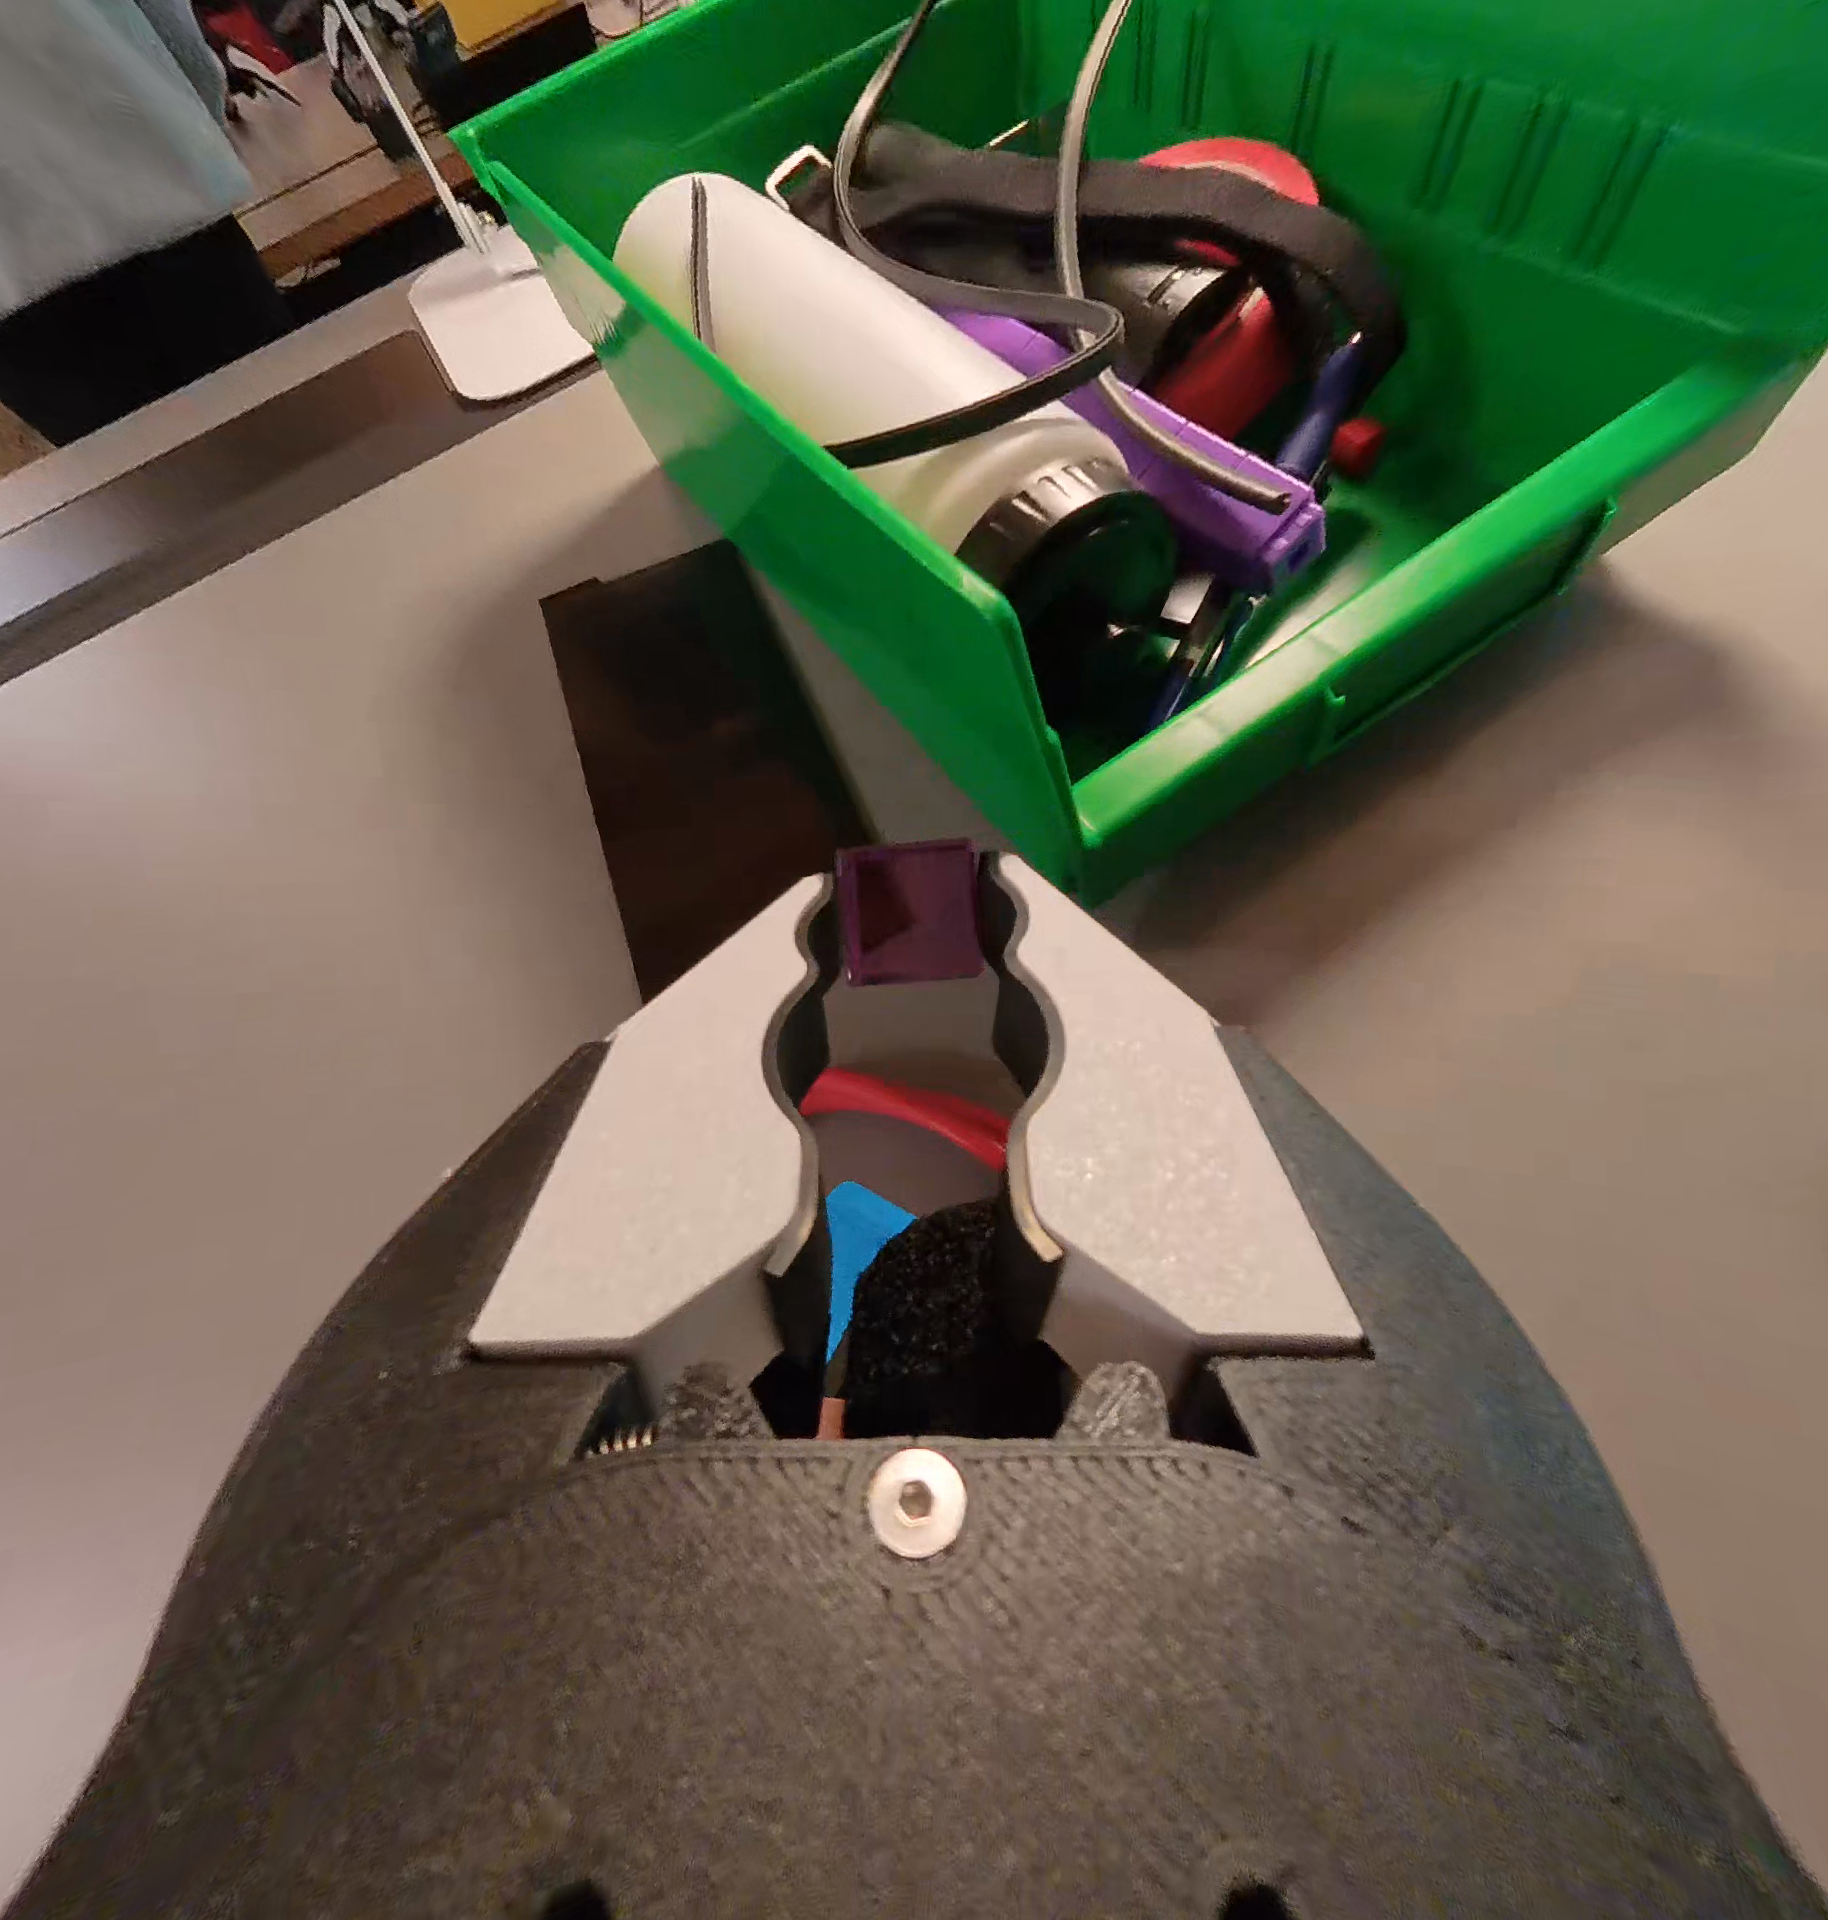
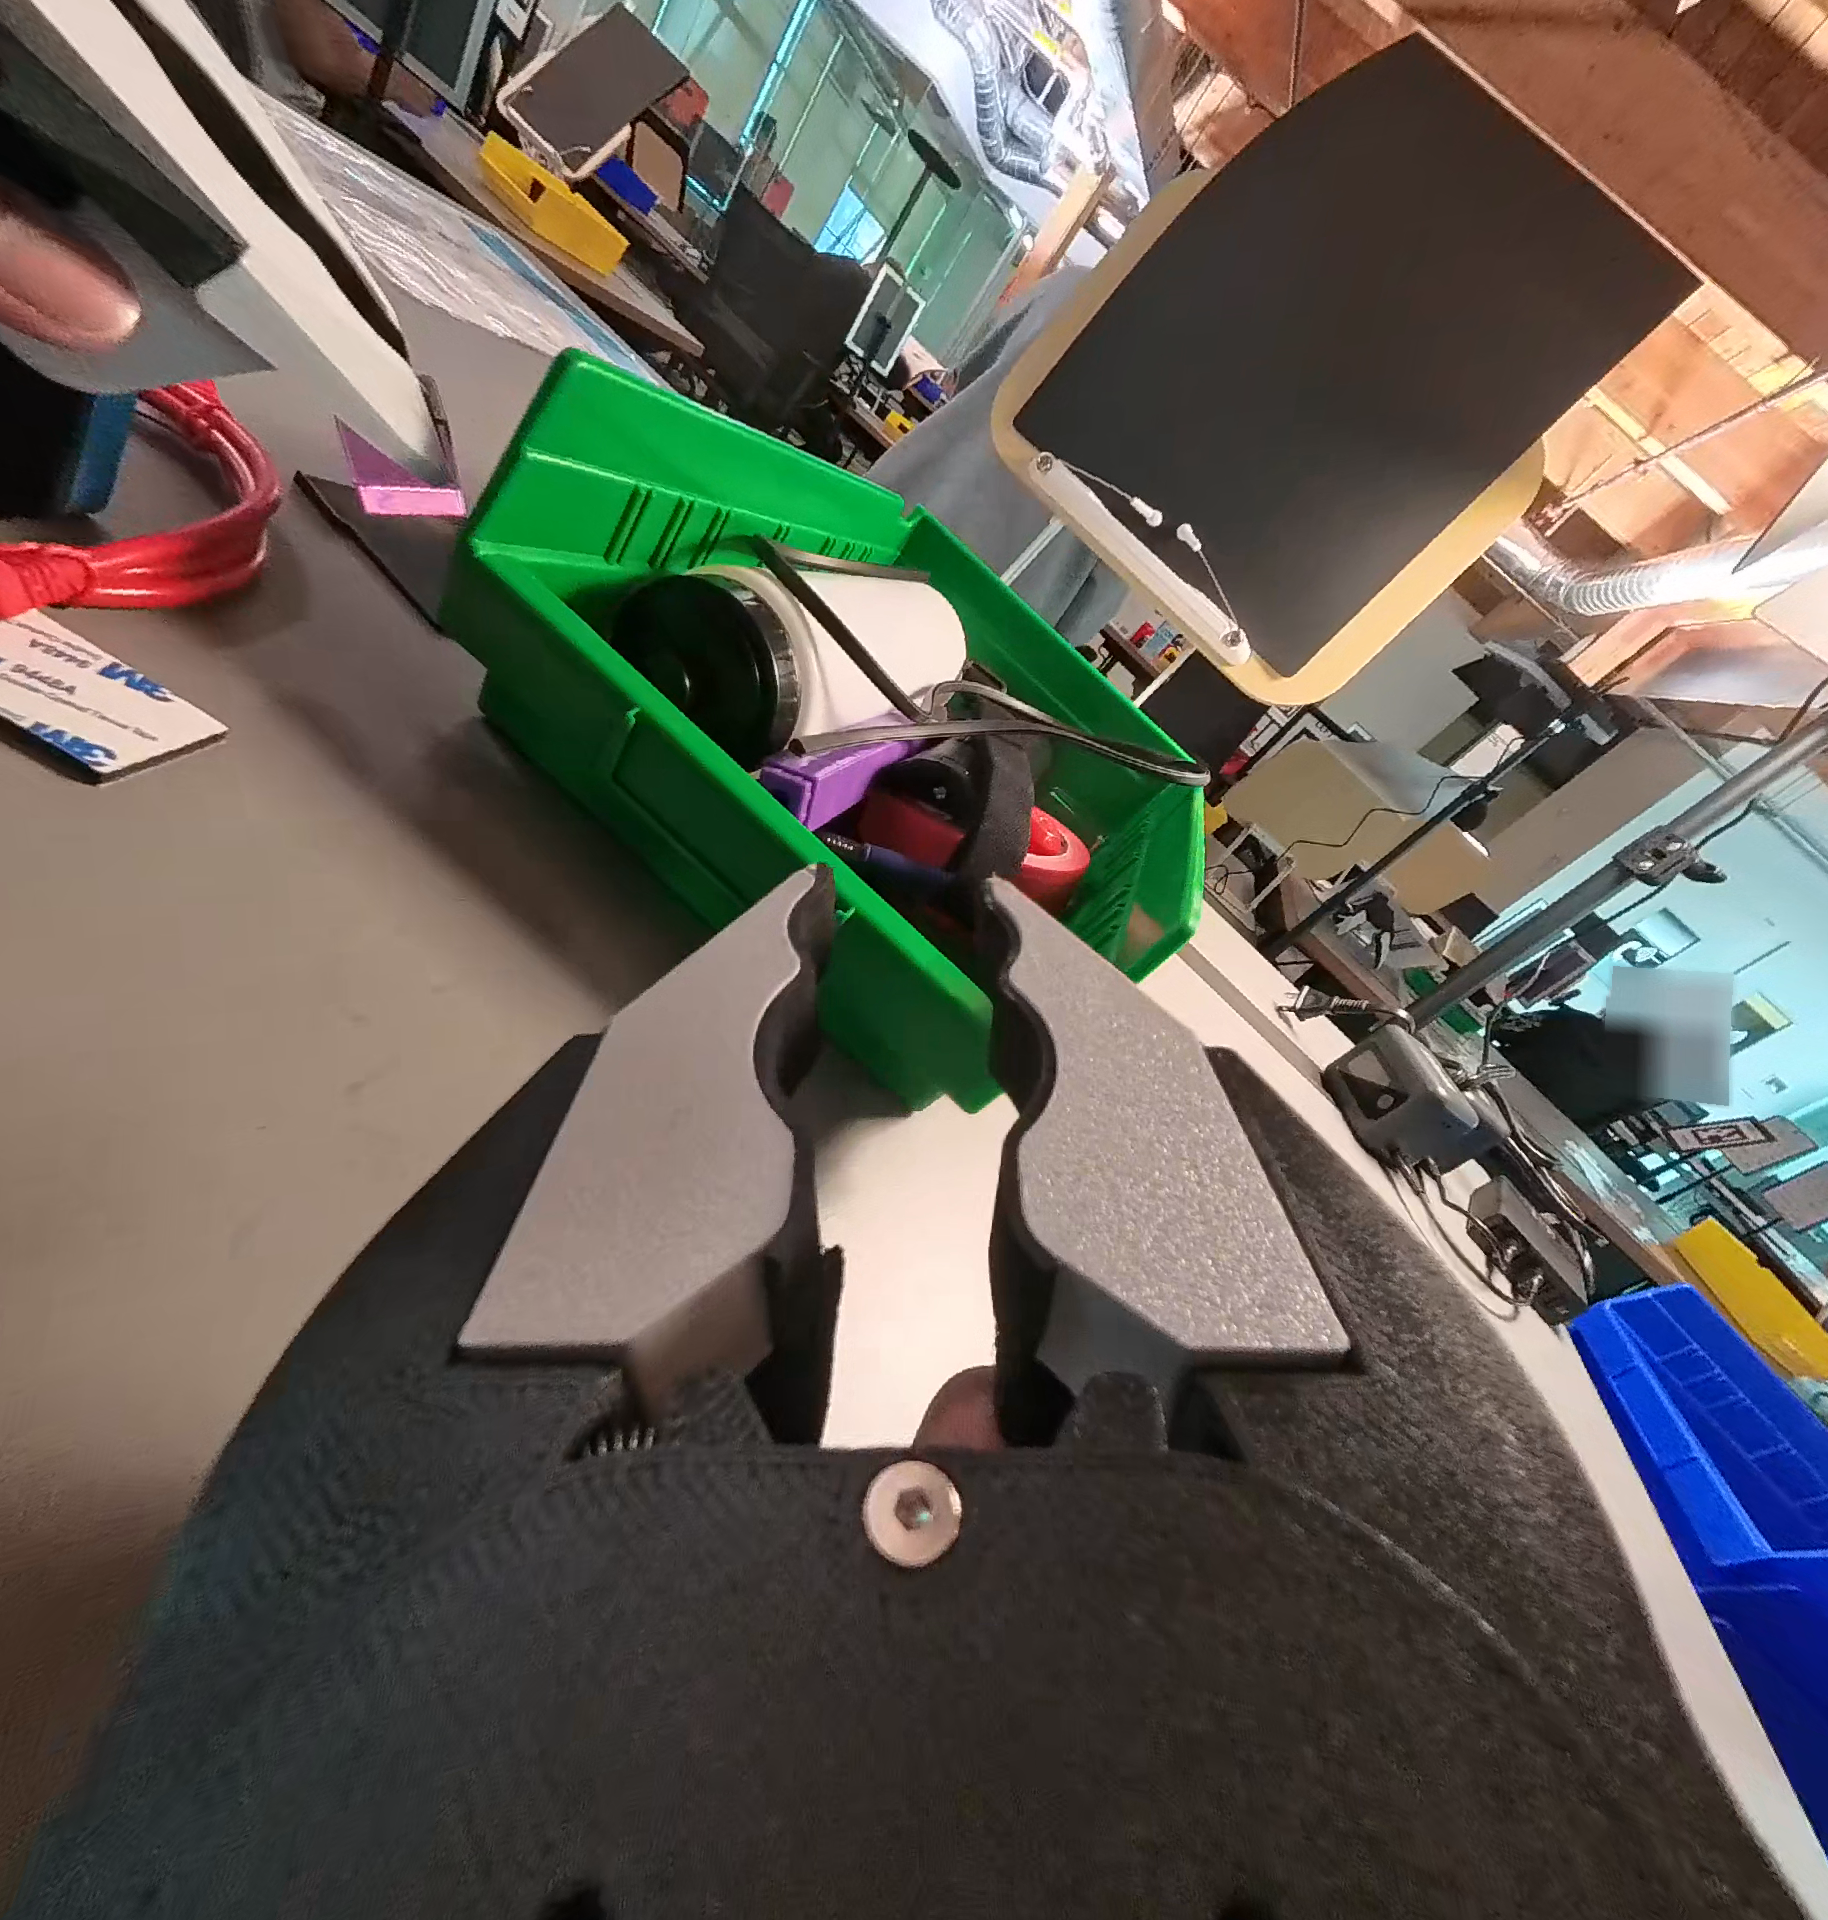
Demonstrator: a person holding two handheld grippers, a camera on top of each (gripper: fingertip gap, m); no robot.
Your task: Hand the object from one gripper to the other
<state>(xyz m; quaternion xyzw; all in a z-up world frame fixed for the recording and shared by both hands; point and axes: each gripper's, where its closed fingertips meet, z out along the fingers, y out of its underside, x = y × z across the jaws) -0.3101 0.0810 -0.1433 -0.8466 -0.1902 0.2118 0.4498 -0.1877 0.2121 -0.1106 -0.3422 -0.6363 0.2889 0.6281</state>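
Handover awaits: our left gripper [image 1: 915, 914] pinches the purple block [image 1: 908, 912]; our right gripper [image 2: 905, 914], spread empty, must approach toward ten o'clock.

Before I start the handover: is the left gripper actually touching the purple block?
Touching. In the left wrist view the purple block sits pinched between the left gripper's fingertips, no gap on either side. The right gripper is open and empty.

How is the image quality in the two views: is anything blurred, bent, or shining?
Left wrist view: the green bin is sharp with glare on its wall, and its straight edges bow from the wide lens. Right wrist view: the picture is tilted, the hand at top left is soft, and a mosaic patch sits at the right.
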